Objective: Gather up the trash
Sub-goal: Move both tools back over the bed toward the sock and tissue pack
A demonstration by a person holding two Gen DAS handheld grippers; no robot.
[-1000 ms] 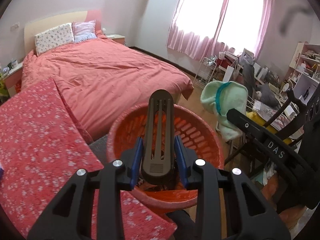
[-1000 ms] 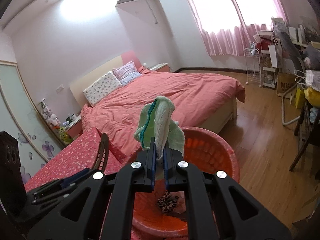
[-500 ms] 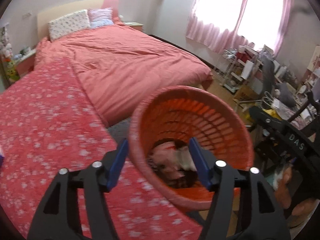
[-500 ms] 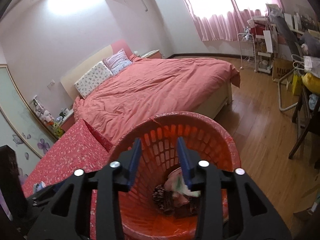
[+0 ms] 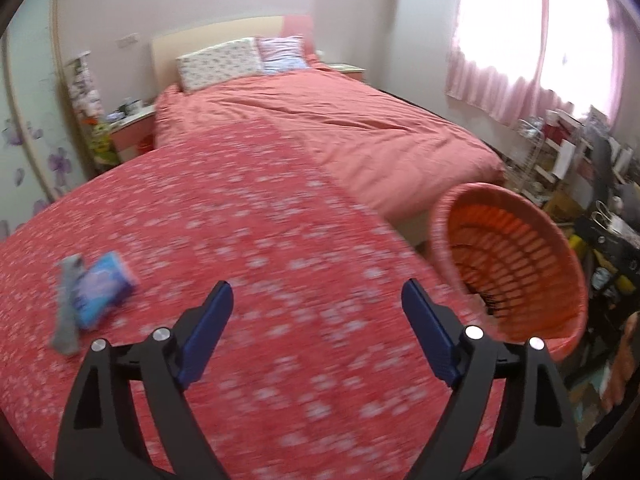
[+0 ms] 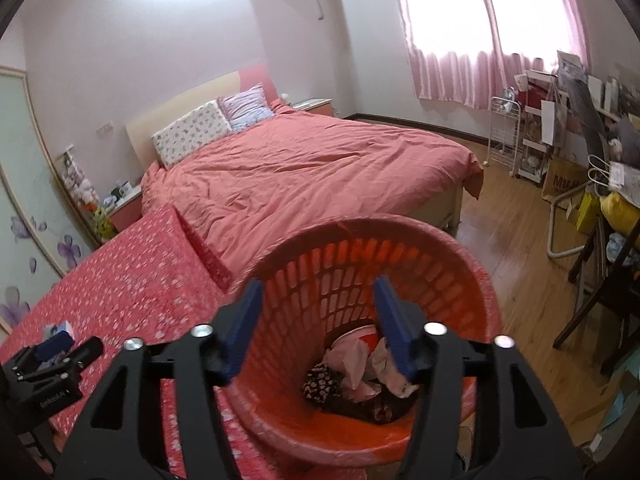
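An orange slotted basket (image 6: 400,272) stands beside the red flowered cloth (image 5: 240,240); pale cloths and a dark patterned item (image 6: 360,372) lie in its bottom. My right gripper (image 6: 318,320) hangs over the basket's mouth, its jaws opening with nothing between them. My left gripper (image 5: 316,324) is over the flowered cloth, jaws opening and empty, with the basket (image 5: 508,264) to its right. A blue packet (image 5: 102,288) and a grey strip (image 5: 68,304) lie on the cloth at the left. The left gripper also shows in the right wrist view (image 6: 48,364).
A bed with a pink cover (image 6: 304,176) and two pillows (image 6: 208,128) lies beyond the cloth. Wooden floor (image 6: 520,248), a white rack (image 6: 504,132), cluttered shelves and a dark chair (image 6: 600,292) stand at the right under pink curtains (image 6: 480,28).
Both grippers opened. The dark comb-like piece left the left gripper and the green cloth left the right one. The left gripper swung left, from over the basket to over the flowered cloth.
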